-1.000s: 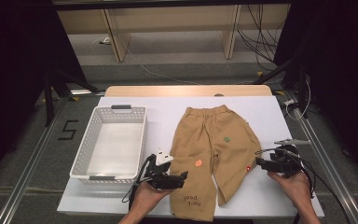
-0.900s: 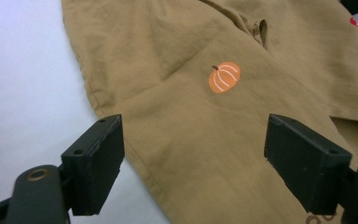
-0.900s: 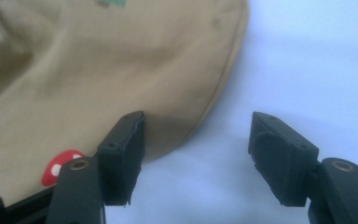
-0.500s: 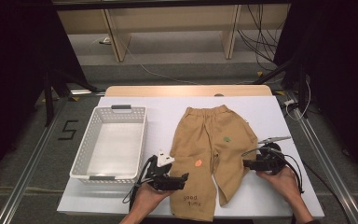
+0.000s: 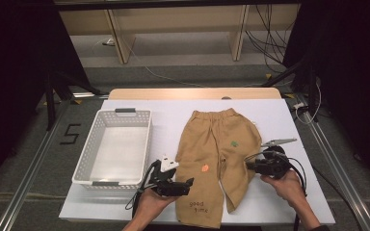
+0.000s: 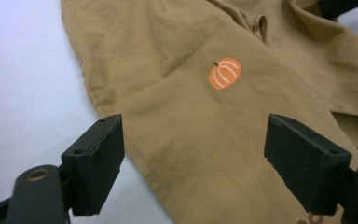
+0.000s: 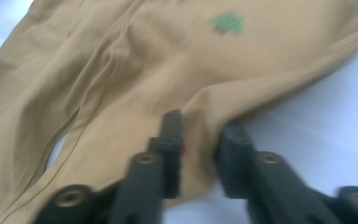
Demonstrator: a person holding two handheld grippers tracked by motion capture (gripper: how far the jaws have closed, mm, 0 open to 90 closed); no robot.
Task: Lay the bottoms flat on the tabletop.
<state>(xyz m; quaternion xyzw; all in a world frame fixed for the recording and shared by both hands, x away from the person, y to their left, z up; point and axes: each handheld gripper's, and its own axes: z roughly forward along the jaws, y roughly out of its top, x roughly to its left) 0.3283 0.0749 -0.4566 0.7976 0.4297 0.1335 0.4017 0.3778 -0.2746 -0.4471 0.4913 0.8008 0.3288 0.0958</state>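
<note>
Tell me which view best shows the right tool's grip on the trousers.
The right gripper view: the right tool pinches a raised fold at the edge of the tan trousers. The high view shows that tool at the trouser leg's outer edge, too small for contact; the left gripper view shows fabric.

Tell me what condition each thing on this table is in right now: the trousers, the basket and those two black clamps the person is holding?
Tan trousers: spread flat on the table, the outer edge of one leg bunched up.
White basket: upright, empty.
Left gripper: jaws wide open, poised over a trouser leg, gripping nothing.
Right gripper: jaws have just been closing, pinching a fold of the trouser edge.
</note>
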